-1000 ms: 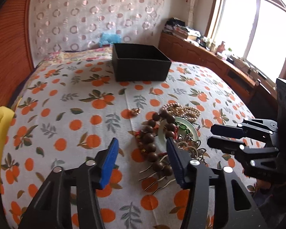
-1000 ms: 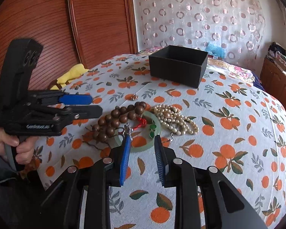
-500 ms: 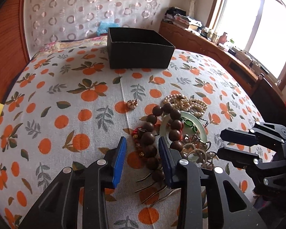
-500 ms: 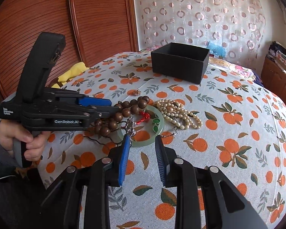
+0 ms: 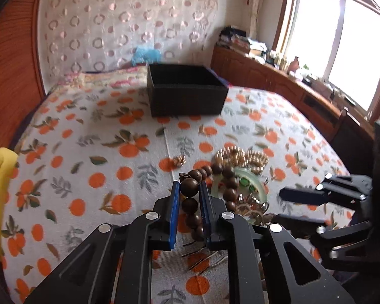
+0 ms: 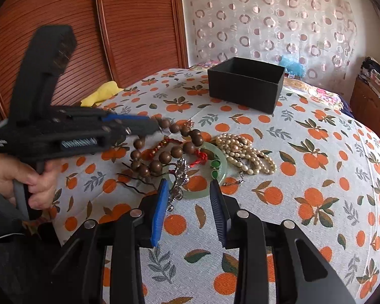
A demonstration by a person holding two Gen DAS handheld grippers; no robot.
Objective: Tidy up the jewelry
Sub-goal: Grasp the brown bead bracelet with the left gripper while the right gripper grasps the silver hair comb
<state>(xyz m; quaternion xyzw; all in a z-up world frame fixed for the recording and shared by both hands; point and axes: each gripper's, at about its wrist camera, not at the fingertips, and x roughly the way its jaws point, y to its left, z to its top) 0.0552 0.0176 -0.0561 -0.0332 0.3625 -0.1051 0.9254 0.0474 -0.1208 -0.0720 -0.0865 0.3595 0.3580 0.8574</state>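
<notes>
Closing on the string of large dark-brown wooden beads, the left gripper is now pinching one round bead between its blue pads, where a second ago those jaws were standing wide over the pile with the strand lying loose below them. That looks like the first piece being secured, so the carry to the open black rectangular box, sitting well apart at the far end of the bed, is probably next. The box is showing nothing inside from here.

The right gripper is hovering low over the near edge of the pile, its jaws opening and nothing between them; the silver filigree ornament is lying just beyond its left pad.

The bead string is partly lifting: in the right wrist view its upper end is rising to the left gripper's tip while the rest is sagging in a loop onto the orange-print white bedspread. Its beads are glossy and uneven in size. It is draping across the pale-green jade bangle and touching the red knotted cord, so either may be dragging along. The cream pearl necklace is bunching just beside the bangle.
</notes>
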